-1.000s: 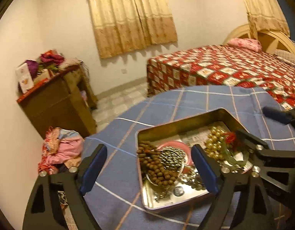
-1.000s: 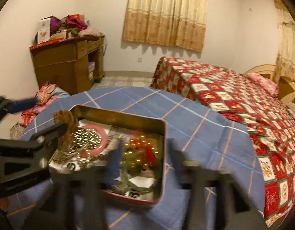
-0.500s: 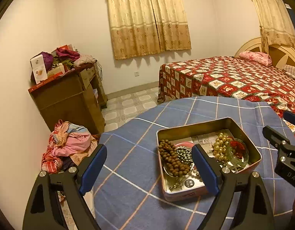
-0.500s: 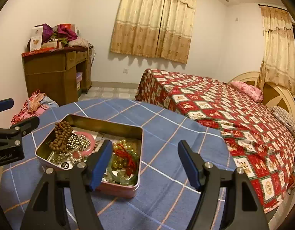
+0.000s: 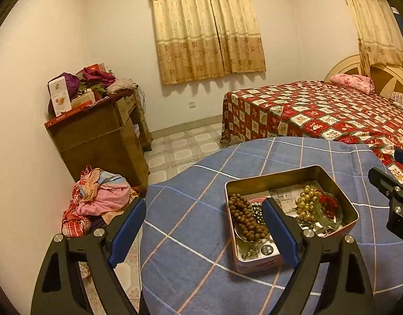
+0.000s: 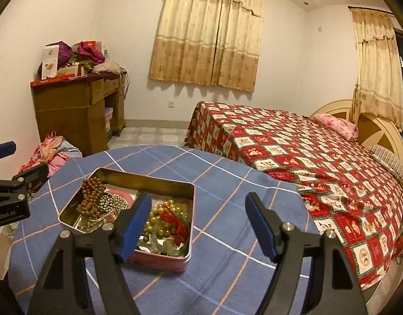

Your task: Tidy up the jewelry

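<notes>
An open pink metal tin (image 5: 274, 178) (image 6: 149, 177) sits on a round table under a blue checked cloth (image 5: 196, 239) (image 6: 227, 183). Inside lie brown wooden beads (image 5: 243, 215) (image 6: 90, 197), silver beads (image 5: 256, 208) (image 6: 111, 203), gold beads (image 5: 306, 202) (image 6: 162, 218), red thread (image 5: 328, 202) (image 6: 175, 219) and a green bangle (image 6: 172, 245). My left gripper (image 5: 202, 207) hovers open above the cloth at the tin's left, holding nothing. My right gripper (image 6: 198, 199) hangs over the tin's right end, its jaws opening with nothing between them.
A bed (image 6: 306, 157) with a red patterned cover stands right of the table. A wooden cabinet (image 5: 101, 141) piled with clothes and boxes stands by the left wall. A heap of clothes (image 5: 101, 199) lies on the tiled floor beside it.
Both grippers have drawn back and risen from the tin, which now looks smaller and farther off. The right wrist view was blurred a second ago and is sharp now.
</notes>
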`<state>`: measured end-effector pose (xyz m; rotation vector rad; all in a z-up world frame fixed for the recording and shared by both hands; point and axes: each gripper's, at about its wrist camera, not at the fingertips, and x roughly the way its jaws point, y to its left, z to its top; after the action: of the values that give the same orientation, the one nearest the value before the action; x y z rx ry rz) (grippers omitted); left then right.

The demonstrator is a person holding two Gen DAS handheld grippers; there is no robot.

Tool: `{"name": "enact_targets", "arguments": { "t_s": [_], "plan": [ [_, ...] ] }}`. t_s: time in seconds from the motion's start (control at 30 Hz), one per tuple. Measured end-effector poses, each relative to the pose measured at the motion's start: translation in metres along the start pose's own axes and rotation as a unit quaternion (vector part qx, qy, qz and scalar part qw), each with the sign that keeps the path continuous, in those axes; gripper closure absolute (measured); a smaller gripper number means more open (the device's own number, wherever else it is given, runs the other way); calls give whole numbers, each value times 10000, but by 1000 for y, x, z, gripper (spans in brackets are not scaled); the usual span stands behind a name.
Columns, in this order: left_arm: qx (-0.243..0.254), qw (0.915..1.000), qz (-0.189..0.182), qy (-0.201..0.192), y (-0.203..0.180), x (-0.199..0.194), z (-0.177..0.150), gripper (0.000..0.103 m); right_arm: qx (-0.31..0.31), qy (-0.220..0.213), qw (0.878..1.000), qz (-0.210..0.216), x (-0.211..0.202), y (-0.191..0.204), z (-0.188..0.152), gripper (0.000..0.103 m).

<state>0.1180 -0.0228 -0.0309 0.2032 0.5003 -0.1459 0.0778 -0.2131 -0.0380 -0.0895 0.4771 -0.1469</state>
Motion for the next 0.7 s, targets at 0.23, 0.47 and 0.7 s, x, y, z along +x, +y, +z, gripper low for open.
{"name": "enact_targets", "arguments": {
  "t_s": [0.23, 0.47, 0.7],
  "plan": [
    [19, 10000, -2, 2, 1, 0, 0, 13, 14, -1, 10000, 5, 0, -1, -1, 26],
    [32, 10000, -8, 15, 4, -1, -1, 13, 14, -24, 10000, -3, -1, -3, -2, 24],
    [50, 10000, -2, 53, 4, 1, -1, 13, 33, -11, 10000, 13, -1, -5, -3, 24]
  ]
}}
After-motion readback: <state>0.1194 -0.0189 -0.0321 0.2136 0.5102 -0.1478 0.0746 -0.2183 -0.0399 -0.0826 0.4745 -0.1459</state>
